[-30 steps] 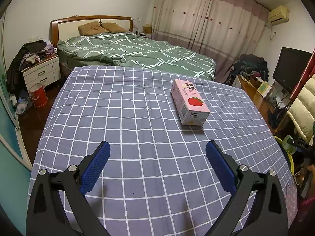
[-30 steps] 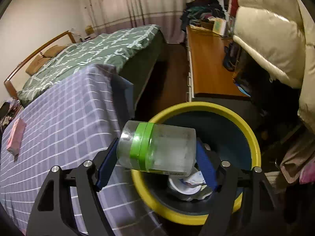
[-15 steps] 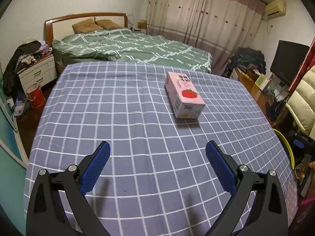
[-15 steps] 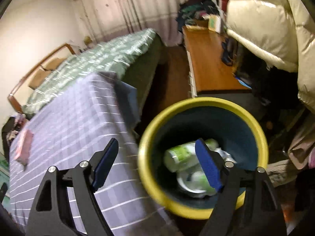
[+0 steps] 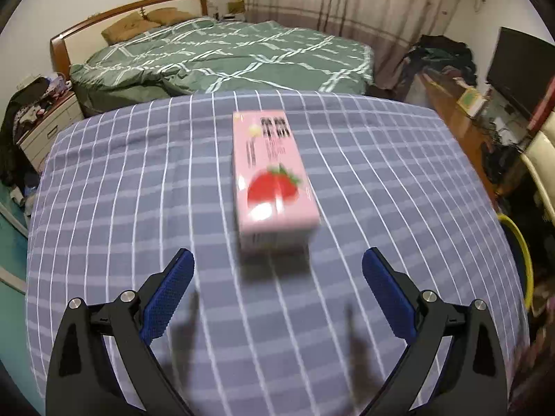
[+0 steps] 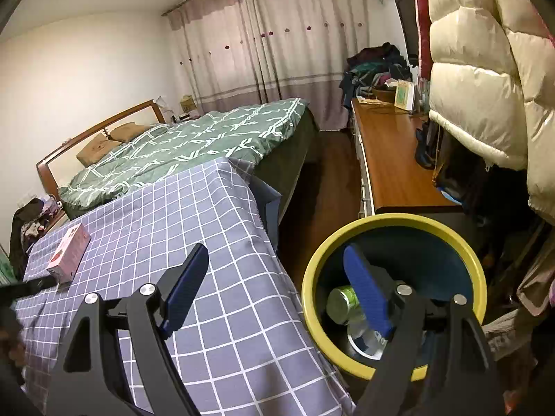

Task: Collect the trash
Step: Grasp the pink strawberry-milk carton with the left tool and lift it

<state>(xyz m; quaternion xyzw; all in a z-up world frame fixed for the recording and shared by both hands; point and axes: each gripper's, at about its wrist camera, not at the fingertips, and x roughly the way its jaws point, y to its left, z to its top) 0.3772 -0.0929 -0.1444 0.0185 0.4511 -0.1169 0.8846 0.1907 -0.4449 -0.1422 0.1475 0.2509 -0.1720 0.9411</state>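
1. Left gripper (image 5: 275, 272): fingers spread wide and empty, aimed down at the carton (image 5: 270, 176), likely lining up to straddle it.
2. Right gripper (image 6: 277, 270): fingers spread, holding nothing, beside the bin (image 6: 392, 222) where a bottle (image 6: 341, 303) lies.
3. The carton lies flat mid-counter (image 5: 104, 180), just ahead of the left fingers, probably the next trash.
4. The bin stands off the counter's edge, within dropping reach.

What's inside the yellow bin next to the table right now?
In the yellow bin: a green-labelled jar on its side and some clear plastic trash. The right gripper's finger and the bin's near wall cover the rest.
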